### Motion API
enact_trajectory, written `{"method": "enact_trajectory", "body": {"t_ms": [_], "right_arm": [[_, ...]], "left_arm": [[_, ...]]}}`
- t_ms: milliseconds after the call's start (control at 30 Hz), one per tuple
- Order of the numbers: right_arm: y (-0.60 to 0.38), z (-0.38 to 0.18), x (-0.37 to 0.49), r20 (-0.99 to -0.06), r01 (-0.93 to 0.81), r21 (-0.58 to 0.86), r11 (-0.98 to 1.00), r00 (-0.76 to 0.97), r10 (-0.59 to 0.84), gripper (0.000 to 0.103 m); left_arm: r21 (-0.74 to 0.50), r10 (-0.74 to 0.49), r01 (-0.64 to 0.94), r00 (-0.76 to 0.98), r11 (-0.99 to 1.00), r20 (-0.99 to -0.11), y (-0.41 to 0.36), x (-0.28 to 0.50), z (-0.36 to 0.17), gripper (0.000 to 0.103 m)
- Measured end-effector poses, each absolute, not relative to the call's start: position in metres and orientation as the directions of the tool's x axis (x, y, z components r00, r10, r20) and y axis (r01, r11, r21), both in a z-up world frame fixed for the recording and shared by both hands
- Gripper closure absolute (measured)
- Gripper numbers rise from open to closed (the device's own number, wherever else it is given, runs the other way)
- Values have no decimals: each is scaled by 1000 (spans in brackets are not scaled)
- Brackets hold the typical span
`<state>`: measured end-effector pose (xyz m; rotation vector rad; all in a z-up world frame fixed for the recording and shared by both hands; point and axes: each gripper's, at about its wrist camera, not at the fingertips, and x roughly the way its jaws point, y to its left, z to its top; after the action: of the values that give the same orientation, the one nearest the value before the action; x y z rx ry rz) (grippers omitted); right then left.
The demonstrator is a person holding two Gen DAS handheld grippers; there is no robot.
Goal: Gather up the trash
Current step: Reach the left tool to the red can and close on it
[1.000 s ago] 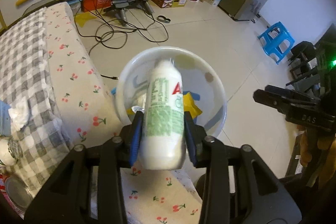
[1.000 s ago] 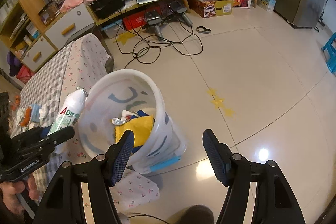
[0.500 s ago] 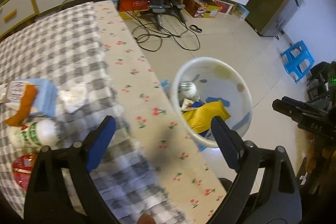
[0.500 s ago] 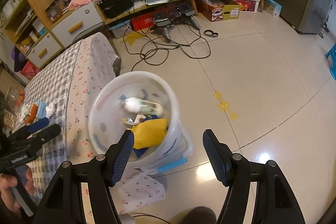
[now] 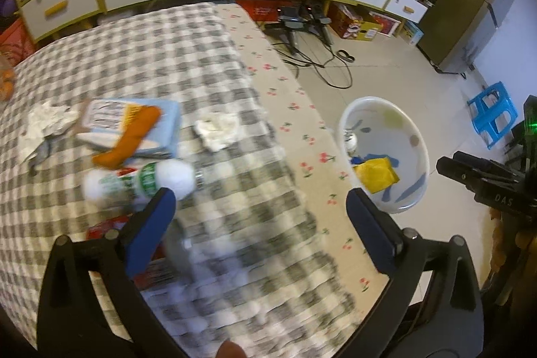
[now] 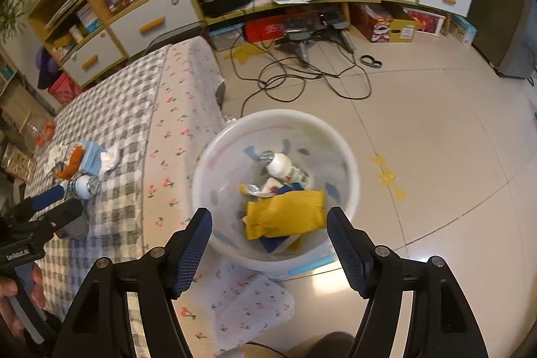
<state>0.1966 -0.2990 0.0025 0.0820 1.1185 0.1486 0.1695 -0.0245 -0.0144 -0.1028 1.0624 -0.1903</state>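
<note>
In the left wrist view the left gripper (image 5: 258, 217) hangs with fingers spread, empty, above the checked surface (image 5: 174, 62), aimed at a white bottle (image 5: 141, 182) lying near-left, likely next. In the right wrist view the right gripper (image 6: 268, 244), fingers apart, hovers over the white bin (image 6: 349, 176) holding a dropped bottle (image 6: 287, 168) and yellow packet (image 6: 285, 213).

Left gripper (image 5: 258, 217): your jaws stand wide apart with nothing between the blue pads (image 5: 151, 230); it points forward and down.
Right gripper (image 6: 268, 244): your jaws are spread wide and hold nothing; it tilts steeply downward.
Left hand (image 6: 20, 294): your fingers wrap the handle at the lower left edge of the right wrist view.
Spacing: your two grippers are well apart.
</note>
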Motion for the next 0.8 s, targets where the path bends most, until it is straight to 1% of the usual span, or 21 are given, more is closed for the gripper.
{"method": "enact_trajectory", "body": {"t_ms": [167,800], "right_arm": [[-274,5,199,-888,-122,129,984,427,169,25],[-202,4,203,-887,-216,138,967,407,218,24]], "left_arm": [[-166,-175,61,475,984,-862,1,161,-14,1],[-162,-112,-67,471,985,-875,81,133,-11,1]]}}
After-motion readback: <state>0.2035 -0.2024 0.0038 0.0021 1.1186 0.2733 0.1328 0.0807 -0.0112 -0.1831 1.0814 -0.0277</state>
